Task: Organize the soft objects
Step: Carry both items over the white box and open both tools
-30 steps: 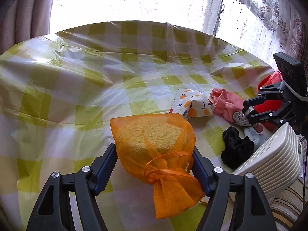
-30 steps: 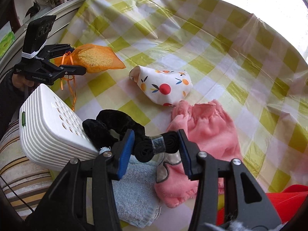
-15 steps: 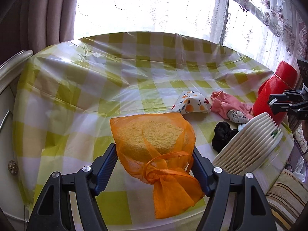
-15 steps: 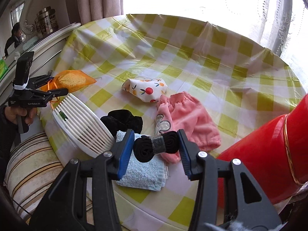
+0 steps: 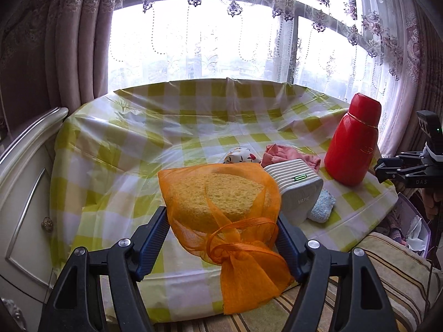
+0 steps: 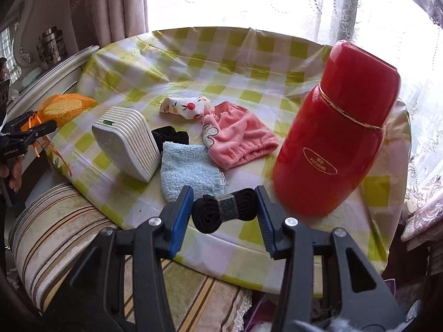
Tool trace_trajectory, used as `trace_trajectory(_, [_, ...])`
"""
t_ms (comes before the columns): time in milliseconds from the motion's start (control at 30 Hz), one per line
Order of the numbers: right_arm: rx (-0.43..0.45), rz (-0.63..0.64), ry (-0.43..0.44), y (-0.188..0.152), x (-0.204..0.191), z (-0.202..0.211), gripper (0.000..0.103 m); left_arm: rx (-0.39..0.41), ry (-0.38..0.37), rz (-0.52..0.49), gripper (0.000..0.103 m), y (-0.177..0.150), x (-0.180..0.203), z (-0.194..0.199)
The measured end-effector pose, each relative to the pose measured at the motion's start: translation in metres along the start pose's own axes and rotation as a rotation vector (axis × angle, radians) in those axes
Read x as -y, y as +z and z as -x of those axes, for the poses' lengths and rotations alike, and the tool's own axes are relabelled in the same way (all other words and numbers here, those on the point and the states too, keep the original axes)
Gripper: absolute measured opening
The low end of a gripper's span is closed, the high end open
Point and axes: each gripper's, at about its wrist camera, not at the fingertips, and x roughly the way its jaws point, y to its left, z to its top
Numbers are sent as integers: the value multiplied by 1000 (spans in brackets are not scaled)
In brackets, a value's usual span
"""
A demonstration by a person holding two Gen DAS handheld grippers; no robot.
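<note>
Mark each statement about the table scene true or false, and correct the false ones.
1. The left tool grips a sponge in an orange mesh bag. True.
2. The right tool is empty. False: it grips a rolled black band.
3. The red flask stands upright on the checked tablecloth. True.
4. The blue towel lies on top of the pink garment. False: it lies beside it, on the cloth.
</note>
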Motion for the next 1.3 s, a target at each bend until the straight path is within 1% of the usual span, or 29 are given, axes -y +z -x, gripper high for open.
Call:
trace_trajectory(100, [-3, -45, -54, -17, 18, 20, 50, 37, -37, -26, 73, 7, 22, 21])
trace_trajectory(200, [-4, -88, -107, -33, 37, 40, 50, 56, -110, -54, 73, 14, 47, 34])
trace_trajectory(333, [4, -134, -197, -53, 61, 65, 50, 65, -174, -115, 73, 20, 85, 38])
trace_trajectory(400, [9, -165, -219, -62, 72, 77, 50, 68, -217, -138, 73, 22, 104, 37])
trace_trajectory(733, [5, -304, -361, -110, 127, 124, 50, 40, -428, -237, 73, 27, 206, 18])
trace_trajectory(867, [1, -359, -410, -128, 147, 139, 50, 22, -496, -279, 73, 27, 246, 6])
trace_trajectory(967, [-10, -388, -449, -138, 160, 147, 50, -1, -548, -289, 73, 27, 274, -5])
trace_trajectory(1200, [11, -443, -487, -152, 180, 163, 51, -29, -631, -336, 74, 28, 331, -20])
trace_trajectory(1267, [23, -448, -492, -153, 183, 165, 53, -34, -647, -337, 75, 28, 344, -25])
trace_trajectory(1300, [28, -448, -496, -153, 184, 165, 59, -45, -656, -338, 77, 27, 349, -29])
